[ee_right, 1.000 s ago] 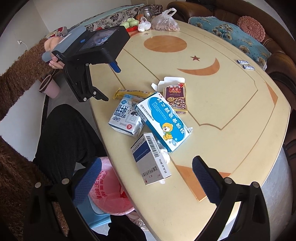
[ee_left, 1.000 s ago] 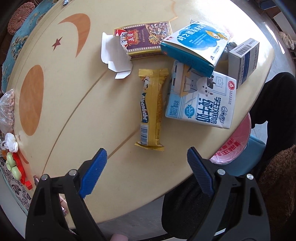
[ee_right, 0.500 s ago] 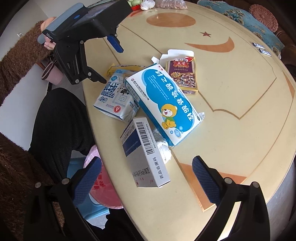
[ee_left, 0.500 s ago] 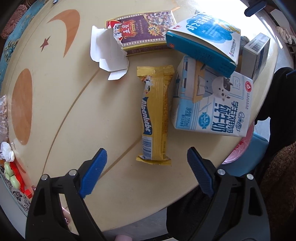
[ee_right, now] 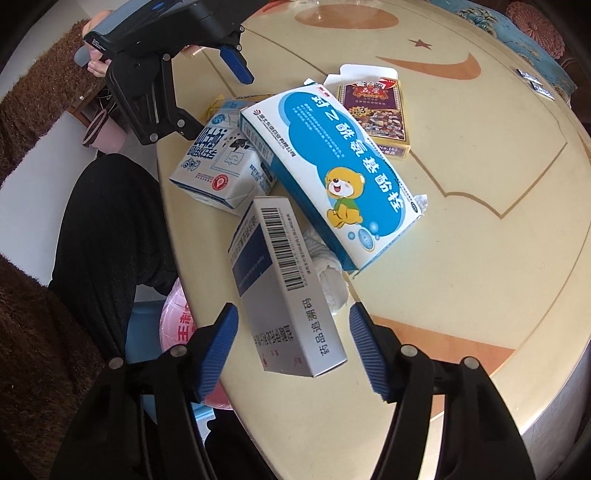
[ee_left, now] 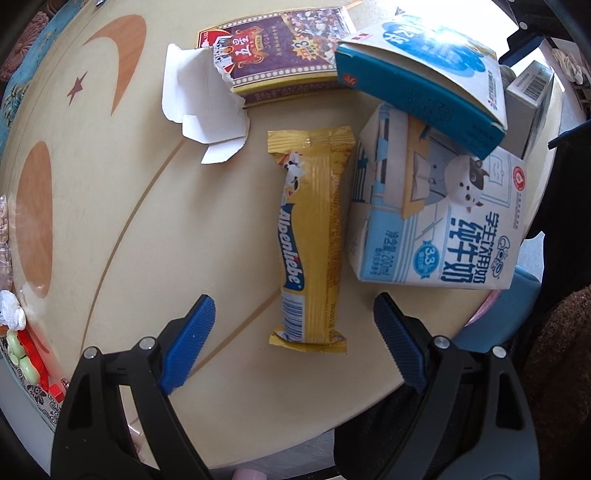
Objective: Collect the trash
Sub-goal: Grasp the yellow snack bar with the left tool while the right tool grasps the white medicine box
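Trash lies near the edge of a cream round table [ee_right: 480,258]. A yellow candy wrapper [ee_left: 310,240] lies flat beneath my left gripper [ee_left: 291,299], which points straight down and stands open, its fingers wide on either side of the wrapper's near end. My right gripper [ee_right: 293,310] straddles a grey-white barcode box [ee_right: 284,288]. Its jaws are closing, and a gap still shows at each pad. Beside these lie a milk carton [ee_left: 443,229], a blue medicine box [ee_right: 332,166], a torn purple box [ee_left: 280,55] and a crumpled tissue [ee_right: 328,273].
A bin lined with a pink bag [ee_right: 177,325] stands below the table edge, by the person's black-clad leg [ee_right: 110,229]. A clear snack bag [ee_left: 3,229] sits at the table's far rim. Sofa cushions [ee_right: 532,22] lie beyond. Two small sachets [ee_right: 532,81] rest near the far rim.
Both grippers have come down toward the table. The right jaws have narrowed around the barcode box. The left gripper now hangs lower over the yellow wrapper, still wide.
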The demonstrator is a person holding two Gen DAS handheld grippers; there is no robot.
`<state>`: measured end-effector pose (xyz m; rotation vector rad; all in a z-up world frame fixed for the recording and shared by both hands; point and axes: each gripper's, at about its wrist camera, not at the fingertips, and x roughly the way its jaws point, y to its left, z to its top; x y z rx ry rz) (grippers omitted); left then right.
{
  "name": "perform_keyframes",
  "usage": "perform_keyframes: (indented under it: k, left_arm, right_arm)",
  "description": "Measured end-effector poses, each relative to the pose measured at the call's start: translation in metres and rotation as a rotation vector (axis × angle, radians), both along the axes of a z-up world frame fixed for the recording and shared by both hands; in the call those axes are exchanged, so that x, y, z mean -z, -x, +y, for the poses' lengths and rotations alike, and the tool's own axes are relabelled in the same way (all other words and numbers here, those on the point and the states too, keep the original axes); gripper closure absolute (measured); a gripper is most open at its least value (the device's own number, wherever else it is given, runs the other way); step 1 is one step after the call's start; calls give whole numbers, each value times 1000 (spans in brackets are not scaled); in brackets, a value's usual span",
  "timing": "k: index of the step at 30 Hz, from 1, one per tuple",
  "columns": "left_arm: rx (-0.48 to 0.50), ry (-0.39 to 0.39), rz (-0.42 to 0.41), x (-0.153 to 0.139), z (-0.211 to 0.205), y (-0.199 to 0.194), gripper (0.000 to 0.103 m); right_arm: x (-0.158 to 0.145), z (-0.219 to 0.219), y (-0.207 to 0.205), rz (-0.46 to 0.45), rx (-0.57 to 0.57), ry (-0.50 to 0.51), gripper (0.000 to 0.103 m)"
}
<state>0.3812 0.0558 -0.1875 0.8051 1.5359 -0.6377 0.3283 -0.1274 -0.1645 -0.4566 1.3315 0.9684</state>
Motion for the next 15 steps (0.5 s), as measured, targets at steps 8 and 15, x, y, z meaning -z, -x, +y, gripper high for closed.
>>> perform_keyframes:
  k: [8,15]
  left_arm:
    - [-10,43,-3,-2,-7,0,31]
    - [-4,71,-20,-17,-14,12,47]
  right_arm:
    - [-11,0,12,-39,16,-16,63]
    - [-19,3,29,-112,13,7,72]
